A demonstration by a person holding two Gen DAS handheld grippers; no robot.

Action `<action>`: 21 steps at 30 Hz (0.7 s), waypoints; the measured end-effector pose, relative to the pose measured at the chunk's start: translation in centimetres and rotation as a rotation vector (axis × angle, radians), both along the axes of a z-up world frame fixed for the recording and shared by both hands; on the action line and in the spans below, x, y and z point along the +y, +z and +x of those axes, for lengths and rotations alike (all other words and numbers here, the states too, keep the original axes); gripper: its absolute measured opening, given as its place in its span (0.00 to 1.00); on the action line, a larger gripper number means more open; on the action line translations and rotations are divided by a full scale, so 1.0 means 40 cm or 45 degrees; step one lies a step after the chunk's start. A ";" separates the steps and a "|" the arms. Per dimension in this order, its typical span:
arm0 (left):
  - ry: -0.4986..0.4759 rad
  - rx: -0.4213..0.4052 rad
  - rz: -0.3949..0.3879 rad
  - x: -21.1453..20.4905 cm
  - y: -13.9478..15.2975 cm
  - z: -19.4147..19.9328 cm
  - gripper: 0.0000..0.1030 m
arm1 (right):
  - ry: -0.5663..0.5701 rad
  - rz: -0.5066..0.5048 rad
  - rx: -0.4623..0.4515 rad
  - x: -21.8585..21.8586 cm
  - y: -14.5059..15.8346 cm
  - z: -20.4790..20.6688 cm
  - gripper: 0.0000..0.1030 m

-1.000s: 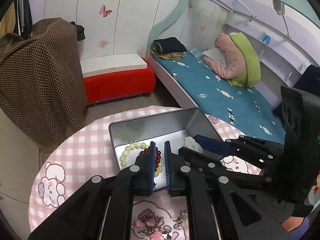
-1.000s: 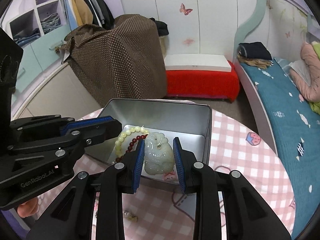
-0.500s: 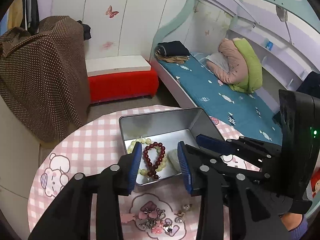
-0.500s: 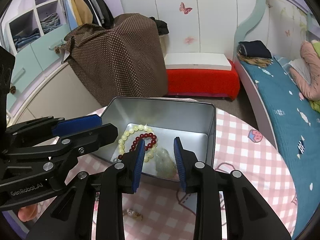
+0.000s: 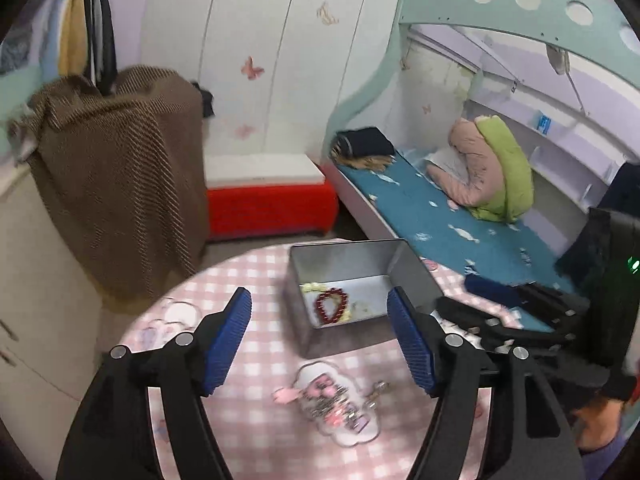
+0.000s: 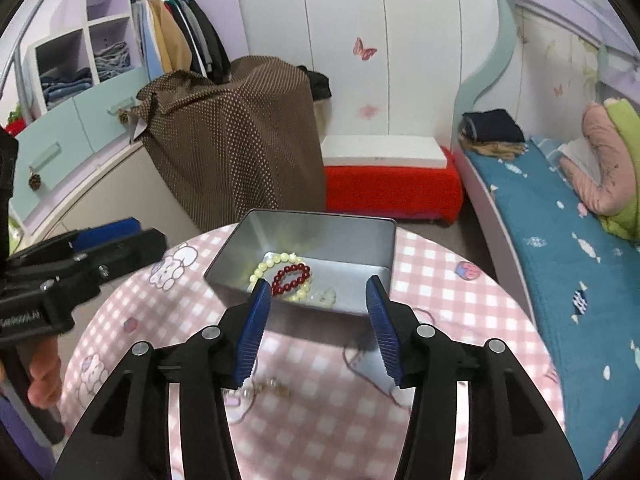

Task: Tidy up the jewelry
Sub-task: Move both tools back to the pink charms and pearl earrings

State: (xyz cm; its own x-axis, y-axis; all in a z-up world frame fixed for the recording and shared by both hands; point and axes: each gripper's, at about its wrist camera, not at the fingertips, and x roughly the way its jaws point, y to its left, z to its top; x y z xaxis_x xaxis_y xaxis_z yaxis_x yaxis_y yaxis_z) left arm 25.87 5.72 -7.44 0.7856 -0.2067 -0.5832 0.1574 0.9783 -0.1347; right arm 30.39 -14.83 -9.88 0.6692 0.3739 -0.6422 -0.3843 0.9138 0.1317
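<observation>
While both tools (image 5: pixel 320 344) (image 6: pixel 316 320) gape, bracelets (image 6: pixel 290 276) lie inside tin (image 6: pixel 320 220).

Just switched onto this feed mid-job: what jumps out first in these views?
The open metal tin at the middle of the pink checked table catches the eye, with a dark red bead bracelet, a pale bead bracelet and a whitish carved pendant inside. Both the left gripper and the right gripper stand wide open and empty near it. Pink charms lie loose on the table in front of the tin.
</observation>
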 end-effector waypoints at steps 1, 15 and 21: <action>0.008 -0.016 0.017 0.003 0.005 -0.013 0.66 | -0.003 -0.002 -0.010 -0.009 0.004 -0.021 0.50; 0.088 -0.001 0.052 0.037 -0.071 -0.148 0.66 | 0.007 -0.049 0.010 -0.049 -0.038 -0.167 0.50; 0.097 0.042 0.049 0.045 -0.104 -0.151 0.66 | 0.018 -0.068 0.043 -0.027 -0.060 -0.169 0.50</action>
State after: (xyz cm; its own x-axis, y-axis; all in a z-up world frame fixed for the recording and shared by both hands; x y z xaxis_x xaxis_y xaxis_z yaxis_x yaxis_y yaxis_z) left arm 19.85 7.53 -11.62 0.7784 -0.1243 -0.6154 0.0787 0.9918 -0.1008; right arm 23.61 -15.90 -12.29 0.6419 0.3479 -0.6833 -0.3934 0.9144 0.0961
